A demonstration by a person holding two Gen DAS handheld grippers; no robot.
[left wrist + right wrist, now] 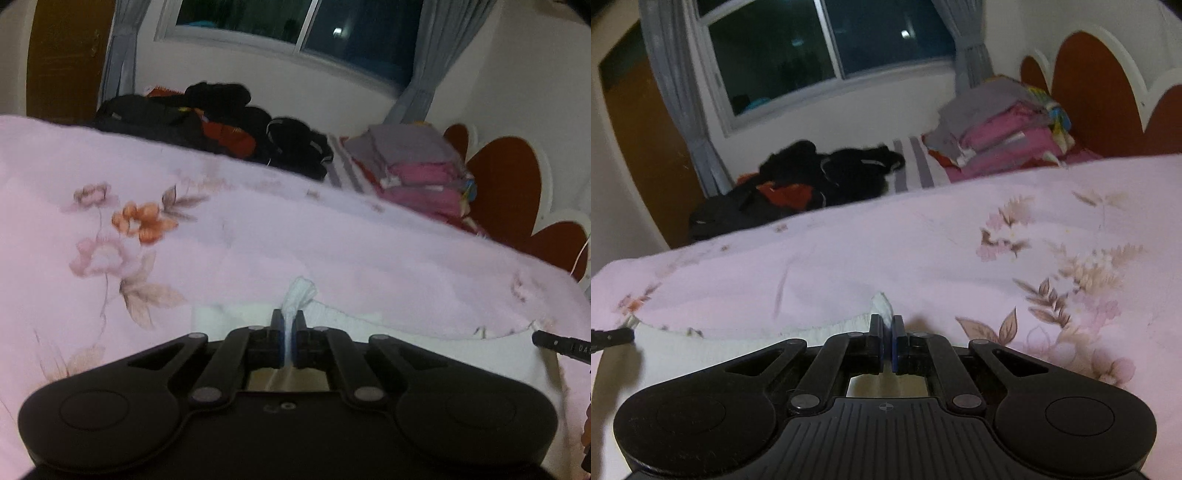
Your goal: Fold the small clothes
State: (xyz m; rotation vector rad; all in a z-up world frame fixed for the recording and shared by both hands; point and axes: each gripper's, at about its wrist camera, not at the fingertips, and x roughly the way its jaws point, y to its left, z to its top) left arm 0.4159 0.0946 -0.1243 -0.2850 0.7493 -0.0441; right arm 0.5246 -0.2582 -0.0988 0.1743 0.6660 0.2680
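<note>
**Both grippers pinch the white garment at the near edge of the bed**

The left gripper [288,325] points forward and slants down toward the bed [258,236]. Its fingers [276,325] are closed tight, and a bunched tuft of the white garment [301,295] is squeezed between them, sticking up past the tips. The rest of that garment lies flat on the pink flowered bedcover, spreading to both sides of the fingers, near the front edge of the bed.

The right gripper [886,328] sits at much the same downward slant. Its fingers [875,328] are also pressed together, with a small peak of the white garment [881,302] caught between them. From there the ribbed white cloth runs off to the left along the cover.

Each camera catches the tip of the other gripper: a black tip shows at the right edge of the left wrist view and at the left edge of the right wrist view, so the two grippers hold the garment at separate points, side by side and apart.

Farther back on the bed lies a heap of dark clothes [221,125], and to its right a stack of folded clothes [417,173] in grey and pink, next to the red and white headboard [517,192]. A window [295,26] with grey curtains fills the wall behind.
</note>
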